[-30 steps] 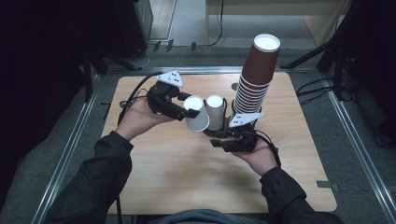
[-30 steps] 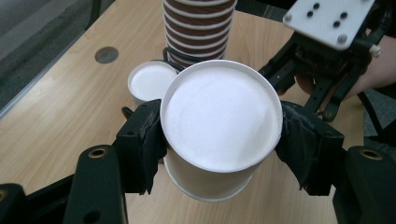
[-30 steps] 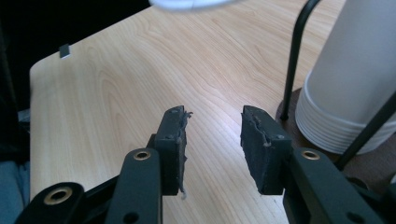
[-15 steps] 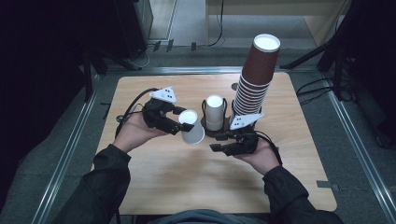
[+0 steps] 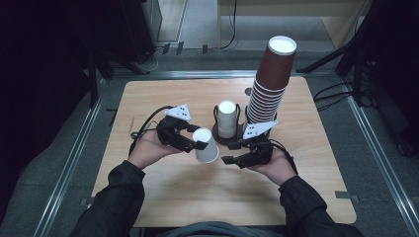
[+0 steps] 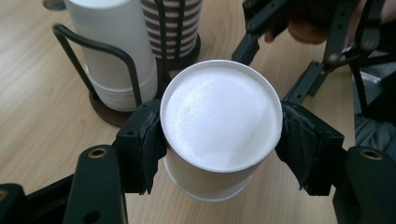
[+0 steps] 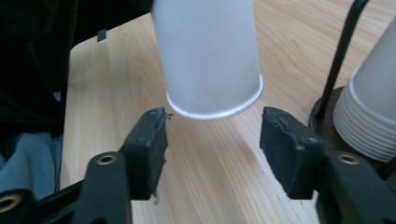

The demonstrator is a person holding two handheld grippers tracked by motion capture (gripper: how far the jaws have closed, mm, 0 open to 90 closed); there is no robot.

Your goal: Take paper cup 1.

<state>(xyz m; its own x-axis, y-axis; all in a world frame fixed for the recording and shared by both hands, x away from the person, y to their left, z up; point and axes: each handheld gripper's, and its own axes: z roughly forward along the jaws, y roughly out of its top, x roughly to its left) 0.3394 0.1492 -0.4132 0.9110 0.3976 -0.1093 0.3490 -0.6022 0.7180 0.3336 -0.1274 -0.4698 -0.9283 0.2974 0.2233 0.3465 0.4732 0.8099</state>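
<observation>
one loose white cup (image 5: 206, 146), two cup stacks (white (image 5: 227, 120), brown (image 5: 271, 84)), two tongs (image 5: 197, 145) (image 5: 232, 153)

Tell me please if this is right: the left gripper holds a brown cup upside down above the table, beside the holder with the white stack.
Not quite: the cup in the left gripper is white, not brown, as the left gripper view shows. It is upside down above the table, beside the holder with the white stack.
</observation>
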